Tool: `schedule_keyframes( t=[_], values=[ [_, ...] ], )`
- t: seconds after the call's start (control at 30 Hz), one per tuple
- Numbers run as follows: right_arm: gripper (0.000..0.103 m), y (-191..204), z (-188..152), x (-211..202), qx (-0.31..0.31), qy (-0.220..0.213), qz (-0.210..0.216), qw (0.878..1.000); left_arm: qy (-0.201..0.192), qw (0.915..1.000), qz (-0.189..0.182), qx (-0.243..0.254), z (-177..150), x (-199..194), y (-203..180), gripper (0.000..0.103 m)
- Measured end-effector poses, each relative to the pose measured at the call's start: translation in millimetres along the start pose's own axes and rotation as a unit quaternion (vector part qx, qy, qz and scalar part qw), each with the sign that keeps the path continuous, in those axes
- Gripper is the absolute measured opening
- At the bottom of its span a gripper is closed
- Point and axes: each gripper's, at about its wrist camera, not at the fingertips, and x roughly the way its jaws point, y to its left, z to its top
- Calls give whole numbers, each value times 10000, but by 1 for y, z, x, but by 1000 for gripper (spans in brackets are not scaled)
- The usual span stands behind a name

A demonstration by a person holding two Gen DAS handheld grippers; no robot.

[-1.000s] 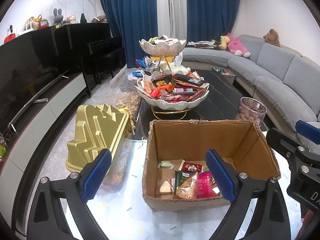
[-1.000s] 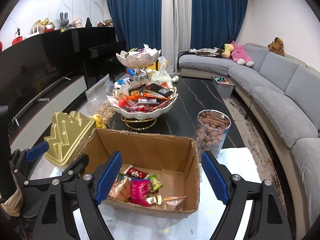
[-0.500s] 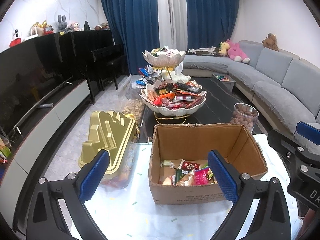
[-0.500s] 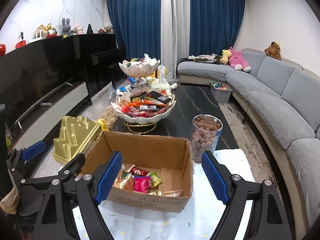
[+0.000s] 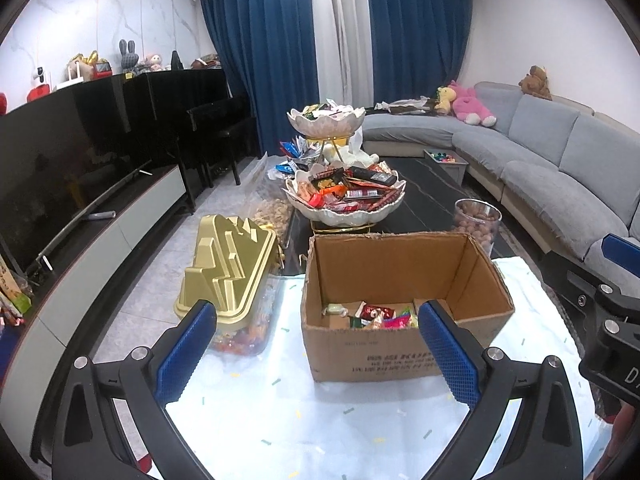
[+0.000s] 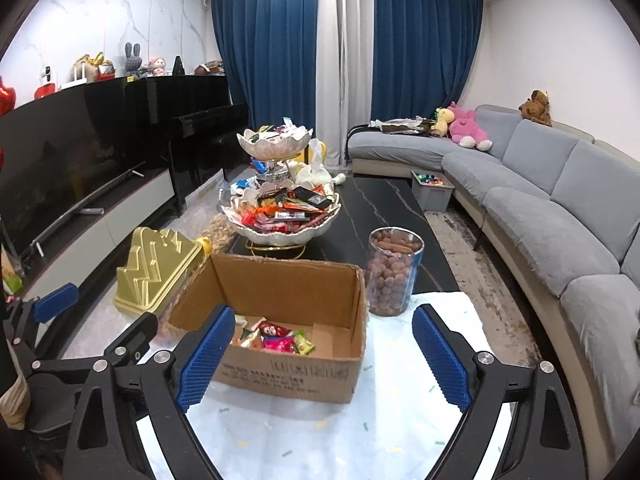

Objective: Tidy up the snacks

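Left wrist view: left gripper spread wide above white cloth-covered counter, nothing between blue pads, jaws near full spread. Cardboard box ahead, open top, standing on counter; wrapped snacks piled in bottom toward its left front corner. Gold-lidded clear container just left of box, candy visible through its wall. Two-tier shell-shaped snack stand behind box on dark coffee table, both tiers loaded with packets. Clear jar of brown nuts behind box's right rear corner. Right gripper partly visible at right edge.

Right wrist view: right gripper released, jaws opening, nothing gripped; left pad overlaps box's front left corner in frame, contact impossible to tell. Same box in centre, snacks inside. Nut jar beside box's right rear corner, gold-lidded container to its left, stand behind. Left gripper at left edge. Grey sofa along right.
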Motion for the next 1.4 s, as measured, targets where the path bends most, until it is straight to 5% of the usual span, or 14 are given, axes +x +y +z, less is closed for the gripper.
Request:
schedule_keyframes(
  t=[1.4],
  values=[
    [92,-28,-99,-144,141,101,9,9998,427,9990,-73,-102,-107,-139,-19,103]
  ],
)
